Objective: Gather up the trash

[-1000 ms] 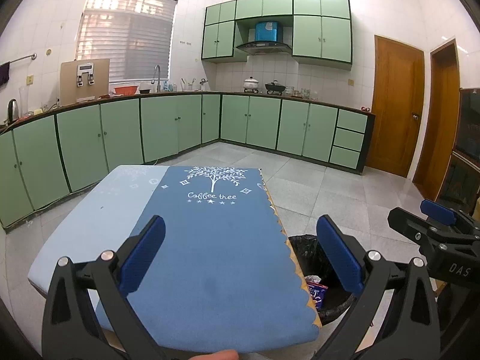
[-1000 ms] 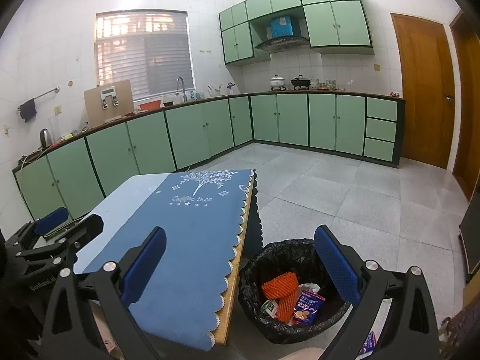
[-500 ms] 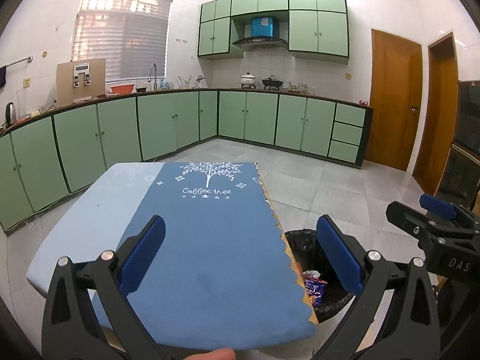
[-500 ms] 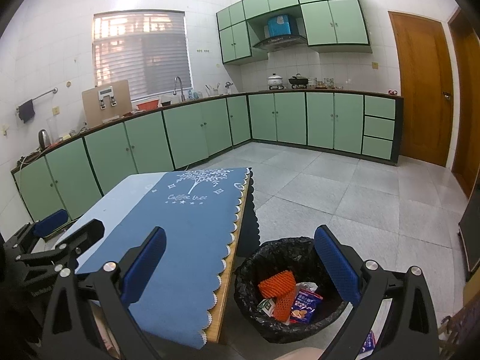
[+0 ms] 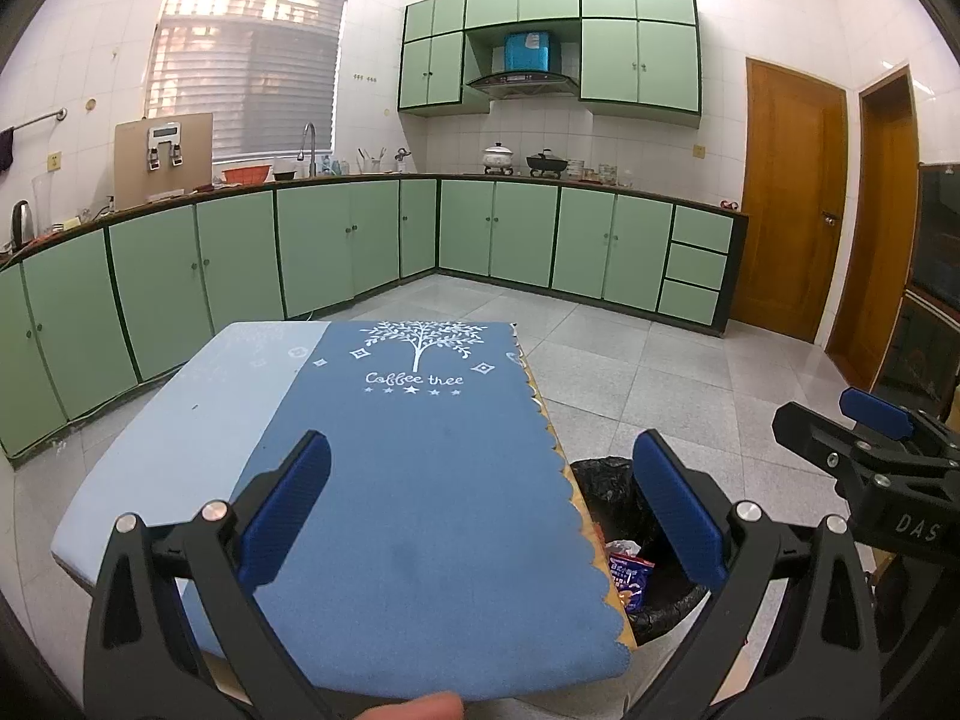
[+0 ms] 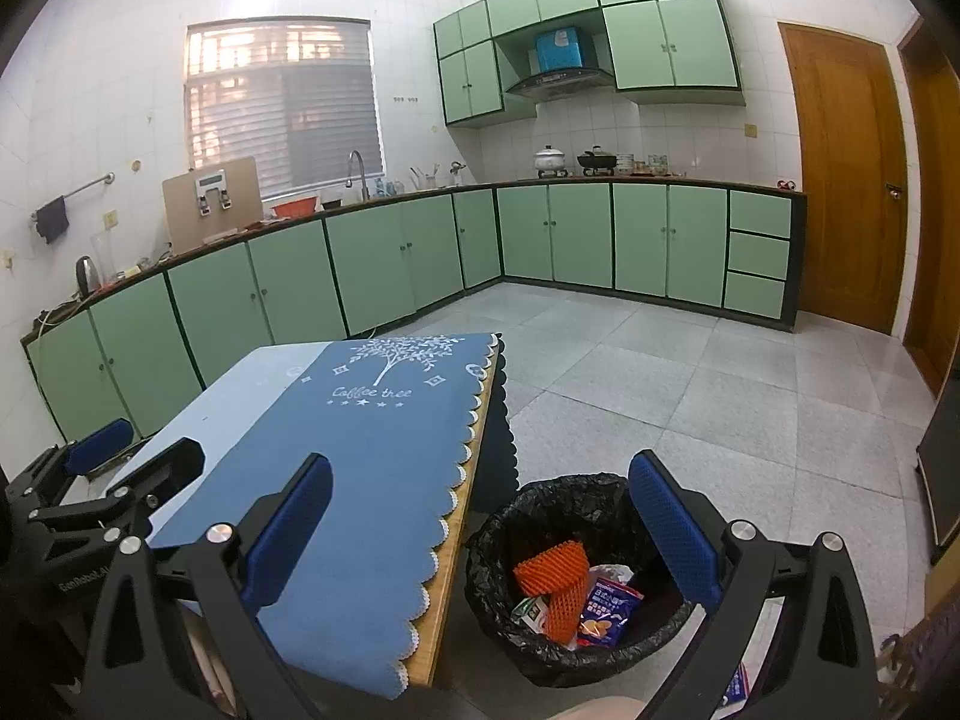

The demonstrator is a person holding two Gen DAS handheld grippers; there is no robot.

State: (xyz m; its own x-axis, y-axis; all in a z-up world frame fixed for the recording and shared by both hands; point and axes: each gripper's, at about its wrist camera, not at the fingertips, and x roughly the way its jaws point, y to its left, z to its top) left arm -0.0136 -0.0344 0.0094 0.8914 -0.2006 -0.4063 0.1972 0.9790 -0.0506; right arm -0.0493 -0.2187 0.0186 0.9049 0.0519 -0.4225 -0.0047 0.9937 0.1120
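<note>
Hovering with nothing between its blue-padded fingers, the left gripper [image 5: 480, 510] has its jaws spread wide above the near end of a small table. The right gripper [image 6: 480, 528] is just as wide apart and equally empty, held over the table's right edge and the bin beside it.

A dark blue cloth with a scalloped white trim [image 5: 420, 480] covers most of the wooden table [image 6: 459, 516], printed at its far end with a white tree and the words "Coffee tree". A pale blue cloth [image 5: 180, 432] lies under it along the table's left edge. No trash lies on either cloth.

Just beside the table's right edge, near its front corner, stands a round bin lined with a black plastic bag [image 6: 564, 498] on the grey tiled floor. Inside it lie an orange foam net sleeve [image 6: 555, 576], a blue snack packet [image 6: 606, 609] touching the sleeve's right side, a small green-and-white wrapper [image 6: 531, 609] at its left, and some crumpled white plastic behind.

In the left wrist view the right gripper's black frame shows at the right edge, and the bin is partly hidden by the table.

Beyond, green cabinets [image 5: 336, 240] line two walls, and a brown wooden door [image 5: 792, 198] stands at the right.
</note>
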